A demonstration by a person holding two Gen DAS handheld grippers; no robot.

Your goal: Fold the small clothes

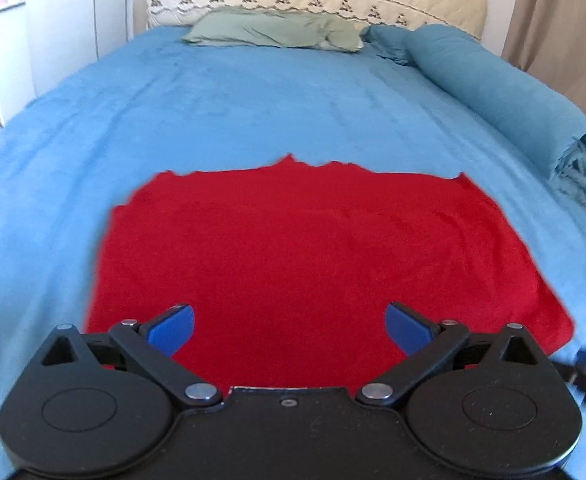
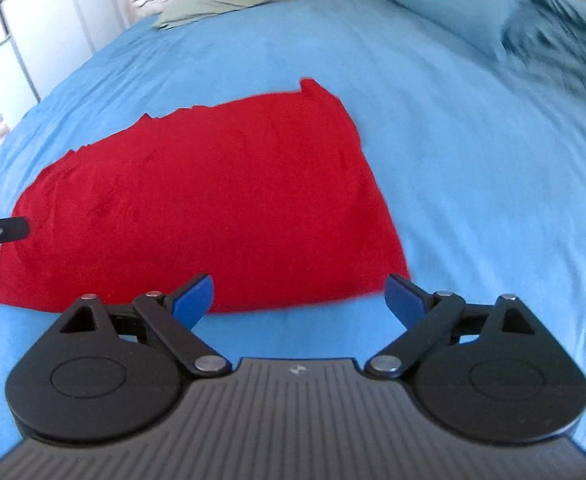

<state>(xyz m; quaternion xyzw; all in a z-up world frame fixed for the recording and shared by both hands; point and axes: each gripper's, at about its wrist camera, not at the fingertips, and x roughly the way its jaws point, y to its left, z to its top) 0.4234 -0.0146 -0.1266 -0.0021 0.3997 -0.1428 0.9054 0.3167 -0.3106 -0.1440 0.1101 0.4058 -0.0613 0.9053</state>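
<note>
On the blue bedspread (image 1: 253, 92) before me, red cloth (image 1: 313, 256) lying flat, far edge ragged, my left gripper (image 1: 289, 326) and right gripper (image 2: 299, 298) both spread wide, holding nothing

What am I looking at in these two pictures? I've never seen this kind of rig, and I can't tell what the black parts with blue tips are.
No robot here: a person holds a hand-operated claw in each hand, and each carries a fisheye camera looking forward along its fingers. The black shape with blue pads in the left wrist view is the left claw; in the right wrist view it is the right claw. Both stand wide open and hold nothing. Before them a red cloth lies spread fairly flat on a bed with a blue cover. The left claw hangs over the cloth's near part, the right claw near its near right corner. A green pillow and a rolled blue blanket lie farther back.
</note>
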